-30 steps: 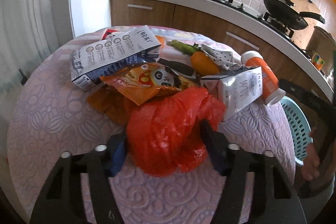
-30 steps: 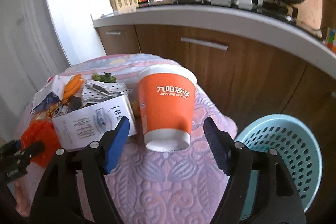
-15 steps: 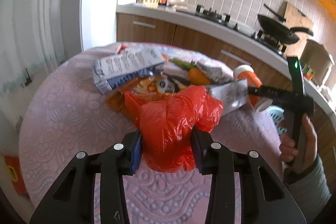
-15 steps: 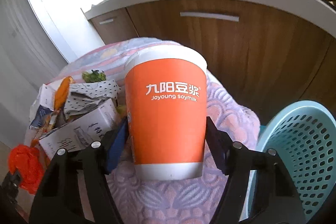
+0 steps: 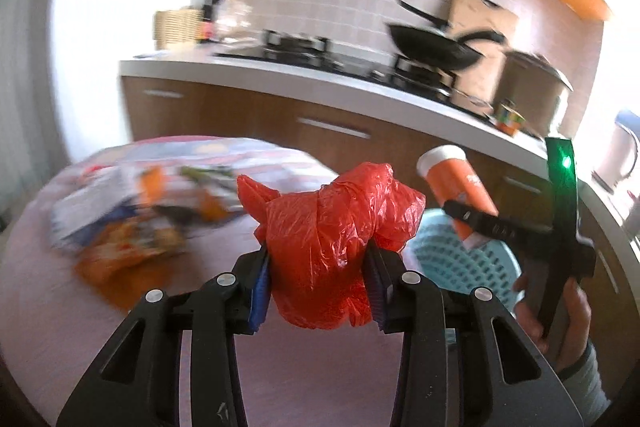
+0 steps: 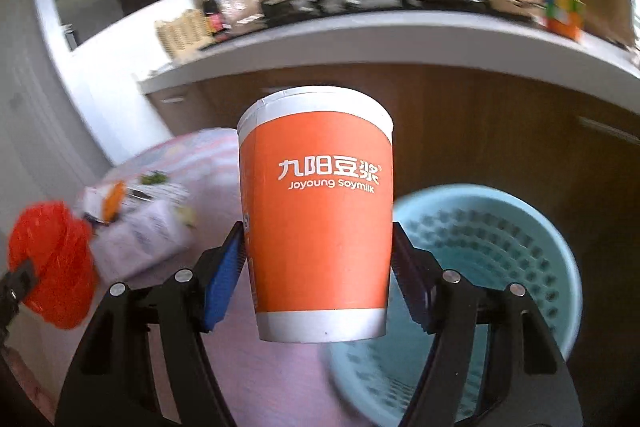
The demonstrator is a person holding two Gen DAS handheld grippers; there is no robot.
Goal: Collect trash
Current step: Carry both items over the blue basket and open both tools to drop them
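My left gripper (image 5: 318, 281) is shut on a crumpled red plastic bag (image 5: 328, 239) and holds it above the pink table (image 5: 60, 307). My right gripper (image 6: 318, 279) is shut on an orange paper cup (image 6: 320, 215), held upright at the table's edge beside the light blue basket (image 6: 504, 267). The cup (image 5: 460, 187) and basket (image 5: 452, 263) also show in the left wrist view, cup over the basket. The red bag shows in the right wrist view (image 6: 52, 263) at far left.
A pile of trash (image 5: 132, 215) lies on the table: milk cartons, snack wrappers, orange bits, blurred. A kitchen counter (image 5: 320, 83) with brown cabinets, stove and wok (image 5: 432, 47) runs behind. The person's hand (image 5: 560, 307) holds the right gripper.
Both grippers have shut on their items and lifted them off the table. The left moved right with the red bag; the right carried the cup towards the basket.
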